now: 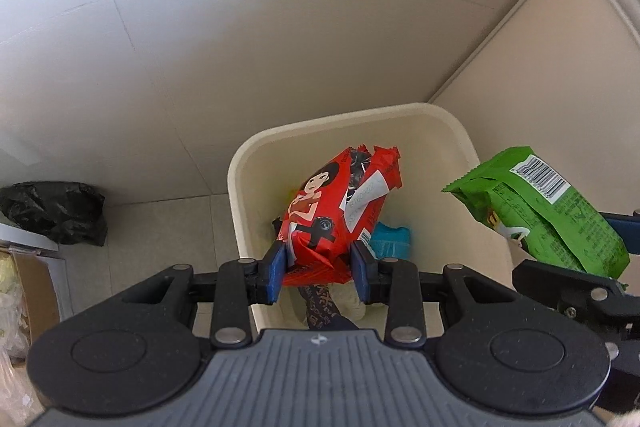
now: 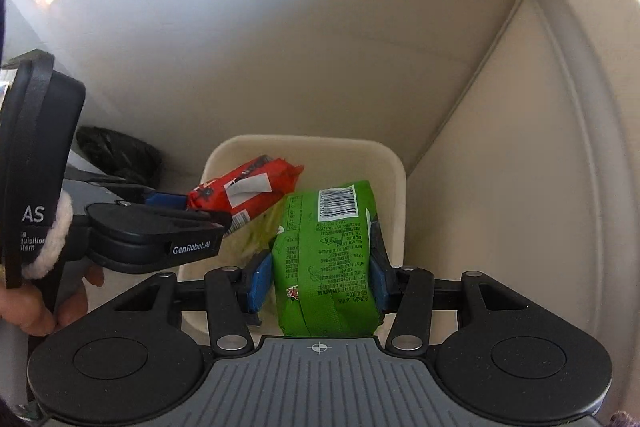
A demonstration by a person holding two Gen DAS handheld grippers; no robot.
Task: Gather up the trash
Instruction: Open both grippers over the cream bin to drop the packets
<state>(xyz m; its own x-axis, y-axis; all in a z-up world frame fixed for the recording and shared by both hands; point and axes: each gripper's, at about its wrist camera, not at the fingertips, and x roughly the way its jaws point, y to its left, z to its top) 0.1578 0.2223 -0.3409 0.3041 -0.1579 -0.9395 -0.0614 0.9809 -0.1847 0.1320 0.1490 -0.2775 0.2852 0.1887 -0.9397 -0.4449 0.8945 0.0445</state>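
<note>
Drop step: left gripper (image 1: 319, 269) clamped on red packet (image 1: 334, 217), right gripper (image 2: 318, 281) on green packet (image 2: 326, 263), bin (image 1: 256, 151) just below both. Next: release.

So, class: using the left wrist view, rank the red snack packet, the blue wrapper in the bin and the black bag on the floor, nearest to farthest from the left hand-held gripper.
1. Red snack packet, clamped in the left hand-held gripper.
2. Blue wrapper, inside the bin, just right.
3. Black bag, floor, far left.
</note>
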